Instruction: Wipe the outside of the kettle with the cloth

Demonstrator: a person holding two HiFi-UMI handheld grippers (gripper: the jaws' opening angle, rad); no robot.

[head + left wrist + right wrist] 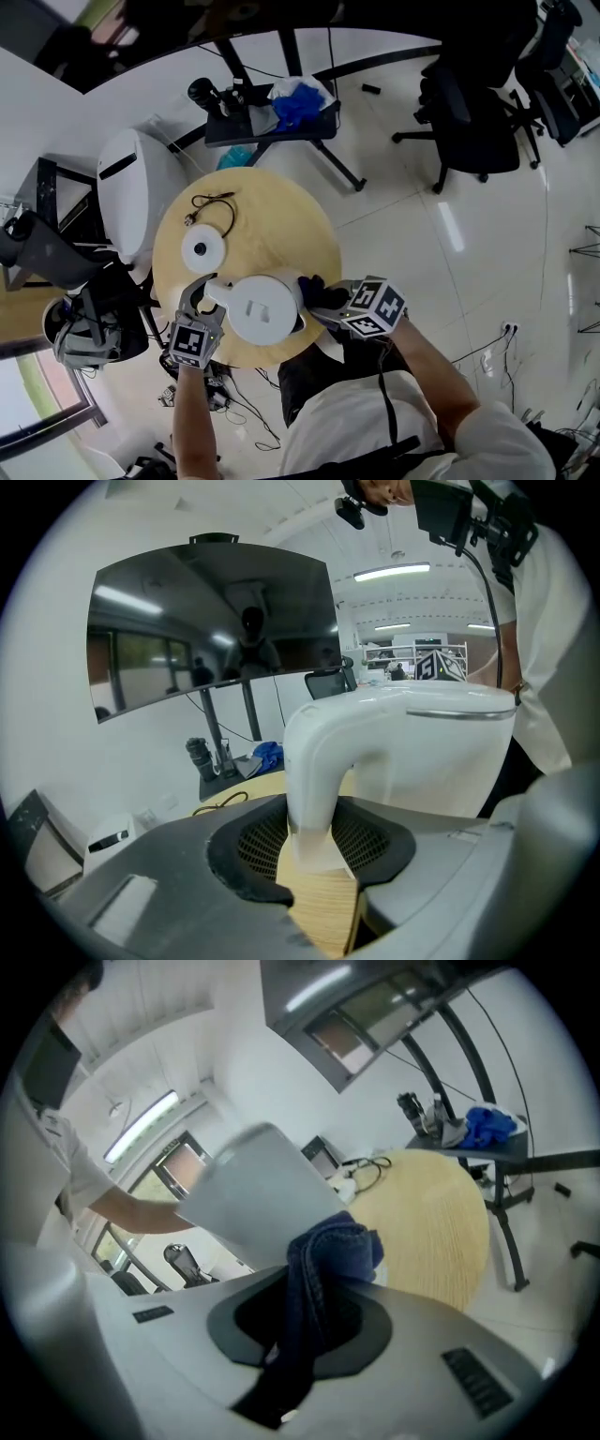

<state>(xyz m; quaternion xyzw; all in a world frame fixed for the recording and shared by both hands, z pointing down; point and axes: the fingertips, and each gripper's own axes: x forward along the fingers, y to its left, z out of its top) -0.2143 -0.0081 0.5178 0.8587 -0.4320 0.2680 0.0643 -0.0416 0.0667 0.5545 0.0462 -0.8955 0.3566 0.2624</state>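
The left gripper (315, 860) is clamped on the handle (314, 761) of the white kettle (263, 308), at the round wooden table's (277, 220) near edge. The right gripper (309, 1330) pinches a dark blue cloth (328, 1255) against the kettle's side.

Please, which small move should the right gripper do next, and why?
Probably slide the right gripper with its dark blue cloth along the side of the white kettle: the cloth seems to rest against it, and the left gripper clamps the kettle handle steady.
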